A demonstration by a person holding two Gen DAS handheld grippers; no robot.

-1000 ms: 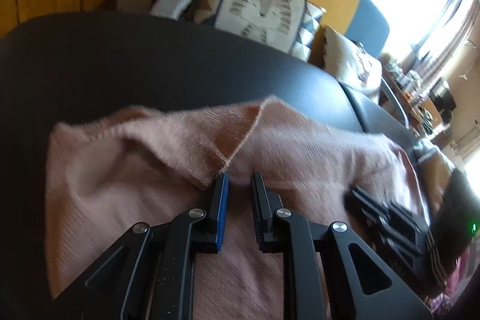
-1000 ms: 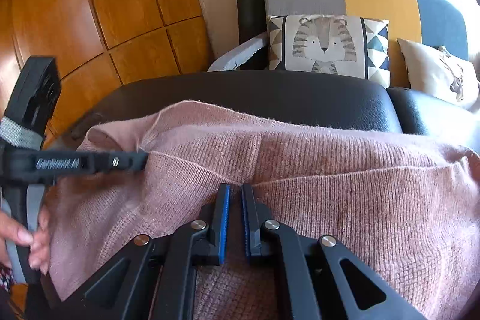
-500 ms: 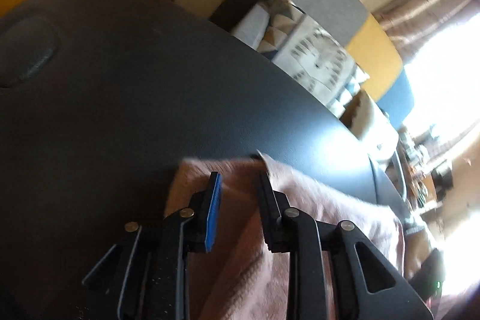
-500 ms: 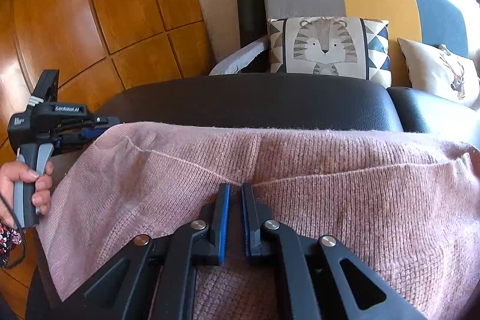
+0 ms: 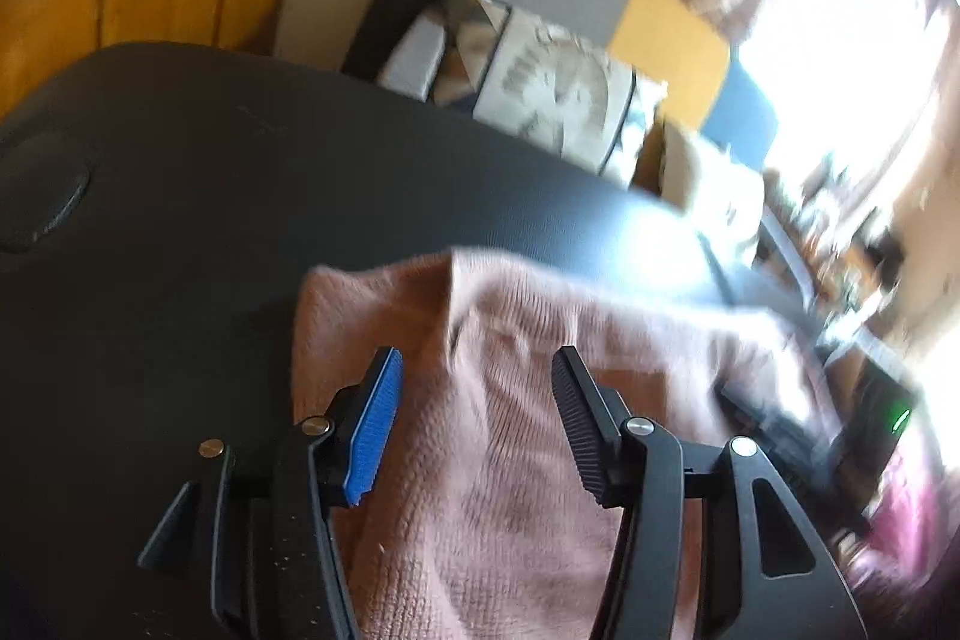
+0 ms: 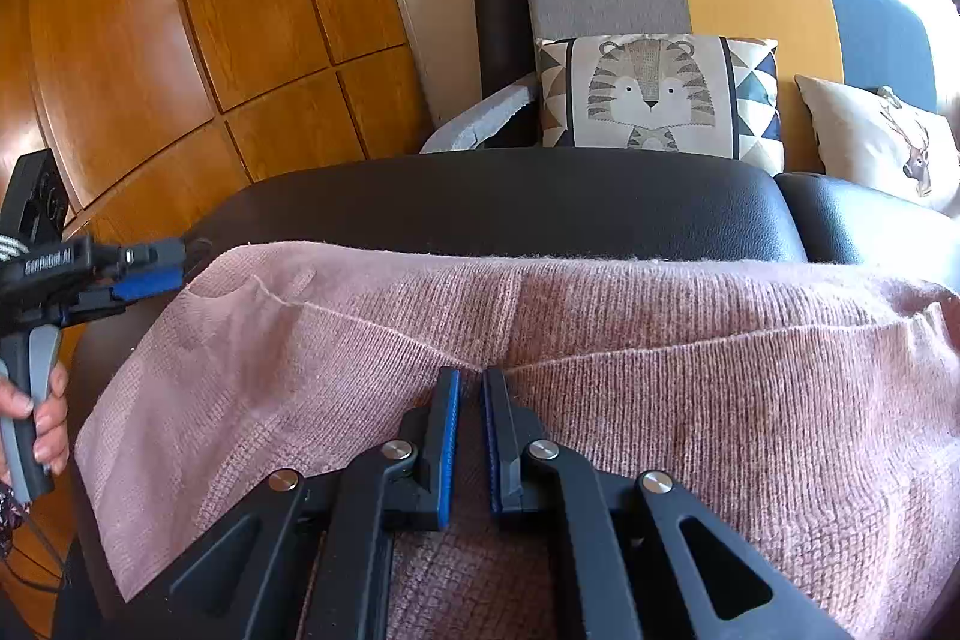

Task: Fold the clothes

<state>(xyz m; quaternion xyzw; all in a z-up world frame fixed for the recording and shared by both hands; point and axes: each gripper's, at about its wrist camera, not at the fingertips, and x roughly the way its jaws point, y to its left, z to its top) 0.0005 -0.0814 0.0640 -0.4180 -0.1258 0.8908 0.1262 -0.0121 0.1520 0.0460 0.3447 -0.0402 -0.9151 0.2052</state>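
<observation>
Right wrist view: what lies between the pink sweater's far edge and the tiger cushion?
In the right wrist view, only the bare black leather seat lies between the pink sweater and the tiger cushion.

Your open passage is the bare black leather surface (image 6: 510,202) beyond and to the left of the pink sweater (image 6: 660,370), which covers the near half. Behind the leather, the tiger cushion (image 6: 657,94), the deer cushion (image 6: 870,142) and an upright black roll (image 6: 498,34) close off the far side. At the sweater's left corner, the left gripper (image 6: 150,274) occupies the side approach, its jaws opening over the fabric.
</observation>
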